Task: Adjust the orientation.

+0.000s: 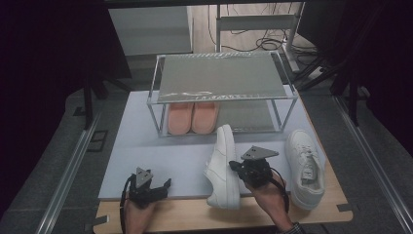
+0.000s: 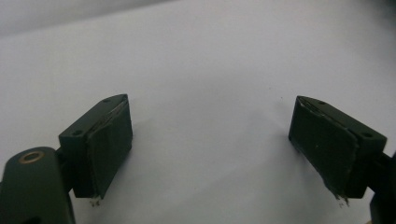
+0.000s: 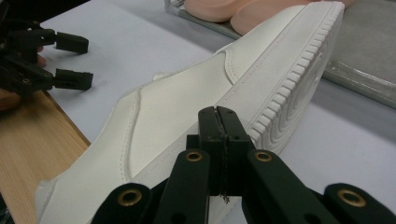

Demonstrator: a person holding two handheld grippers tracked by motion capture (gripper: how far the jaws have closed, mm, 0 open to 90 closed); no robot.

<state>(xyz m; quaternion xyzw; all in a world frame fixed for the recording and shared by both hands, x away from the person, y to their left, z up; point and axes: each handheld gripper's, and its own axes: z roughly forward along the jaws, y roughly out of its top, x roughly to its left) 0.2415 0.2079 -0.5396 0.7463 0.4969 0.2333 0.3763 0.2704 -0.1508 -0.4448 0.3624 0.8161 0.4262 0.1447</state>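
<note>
A white sneaker [image 1: 223,165] lies tipped on its side on the white mat [image 1: 160,146], its sole edge turned toward my right gripper [image 1: 235,167]. In the right gripper view the two jaws are shut pad to pad with nothing between them, and the tip [image 3: 218,112] is up against the sneaker's [image 3: 187,107] side by the ribbed sole. The second white sneaker [image 1: 304,168] stands upright to the right of that hand. My left gripper [image 1: 164,185] rests near the mat's front edge, open [image 2: 210,126] over bare mat [image 2: 210,56], apart from both sneakers.
A metal two-tier shoe rack [image 1: 221,75] stands at the back of the mat, with a pair of pink shoes [image 1: 192,117] on the left of its lower shelf. The wooden table edge [image 1: 195,214] runs along the front. The left gripper [image 3: 88,61] also appears in the right gripper view.
</note>
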